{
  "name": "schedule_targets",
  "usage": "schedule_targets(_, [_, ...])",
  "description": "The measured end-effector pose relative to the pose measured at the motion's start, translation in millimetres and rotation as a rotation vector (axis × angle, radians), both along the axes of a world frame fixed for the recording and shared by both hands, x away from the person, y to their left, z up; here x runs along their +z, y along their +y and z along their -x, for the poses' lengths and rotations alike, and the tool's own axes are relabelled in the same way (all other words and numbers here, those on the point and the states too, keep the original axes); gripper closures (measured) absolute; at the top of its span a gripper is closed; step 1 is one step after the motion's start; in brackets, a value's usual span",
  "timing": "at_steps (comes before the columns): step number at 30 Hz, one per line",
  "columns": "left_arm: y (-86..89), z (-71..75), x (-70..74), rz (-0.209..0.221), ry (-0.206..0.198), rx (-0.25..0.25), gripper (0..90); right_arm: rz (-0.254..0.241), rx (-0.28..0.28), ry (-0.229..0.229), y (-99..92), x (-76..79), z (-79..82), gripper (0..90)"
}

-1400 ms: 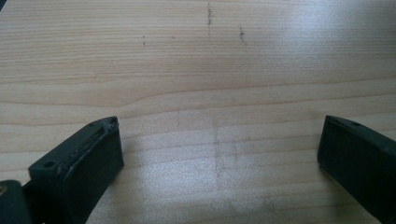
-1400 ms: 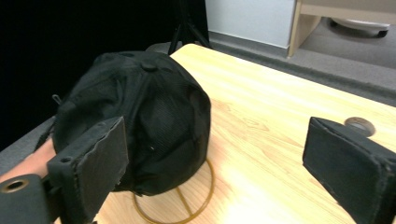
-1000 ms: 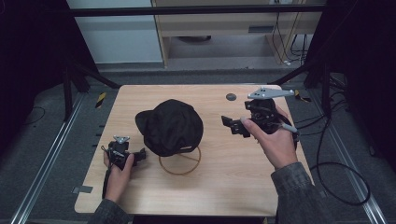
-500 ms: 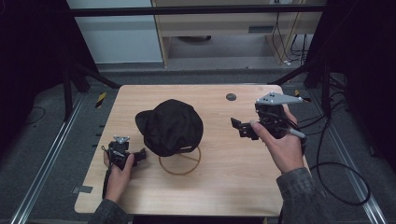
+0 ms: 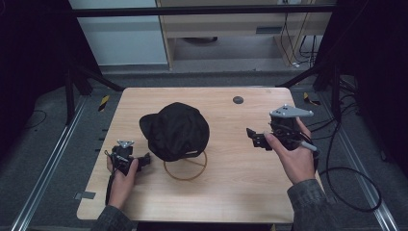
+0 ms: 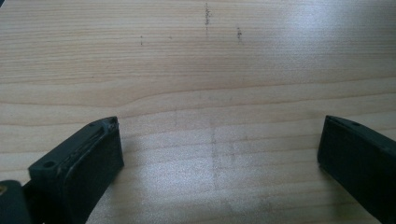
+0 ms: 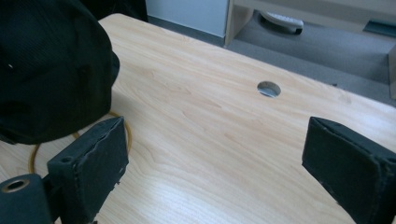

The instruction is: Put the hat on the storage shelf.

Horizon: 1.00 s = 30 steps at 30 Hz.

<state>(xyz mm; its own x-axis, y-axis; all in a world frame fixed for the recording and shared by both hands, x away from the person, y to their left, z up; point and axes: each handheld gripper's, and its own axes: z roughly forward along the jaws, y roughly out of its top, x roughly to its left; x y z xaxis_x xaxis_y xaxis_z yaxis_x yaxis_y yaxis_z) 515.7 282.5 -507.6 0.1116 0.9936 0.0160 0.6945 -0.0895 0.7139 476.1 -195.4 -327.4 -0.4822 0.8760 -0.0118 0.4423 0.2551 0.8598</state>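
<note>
Wooden table (image 5: 231, 192) holds black cap (image 5: 177, 130) on wire stand (image 5: 185, 166), centre. Right gripper (image 5: 252, 137) has drifted away right of cap, lower than 1 s ago, jaws spread, empty. Left gripper (image 5: 144, 160), left of stand, hasn't moved, also spread. Prob. cap placed, task near done.

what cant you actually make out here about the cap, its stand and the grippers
- High view: the black cap covers the upper part of the wire stand; how the cap sits on it is hidden.
- Right gripper view: the cap is cut off by the left and top edges, and the near jaw hides part of the stand's ring.
- High view: the left gripper is too small and dark to judge its jaw gap; the left gripper view shows the jaws apart over bare table.
</note>
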Motion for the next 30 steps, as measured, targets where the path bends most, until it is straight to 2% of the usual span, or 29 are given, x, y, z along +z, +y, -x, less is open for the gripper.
schedule_targets(8, [0.0, 0.0, 0.0, 0.0, 0.0, 0.0, 0.0, 0.017, -0.022, 0.021, -5.8, -21.4, 0.5, 9.1])
schedule_targets(16, [-1.2, 0.0, -0.2, 0.003, -0.003, 0.004, 0.0, 0.003, -0.033, 0.055, -10.1, -45.8, 3.9, 10.4])
schedule_targets(20, [-1.2, 0.0, -0.2, 0.002, -0.003, 0.002, 0.0, 0.01, -0.033, 0.054, -11.2, -56.3, 4.4, 11.6])
schedule_targets(30, [-1.3, -0.1, -0.2, 0.003, -0.004, 0.002, 0.0, 0.017, -0.019, 0.115, -3.5, -93.0, 8.1, 12.0])
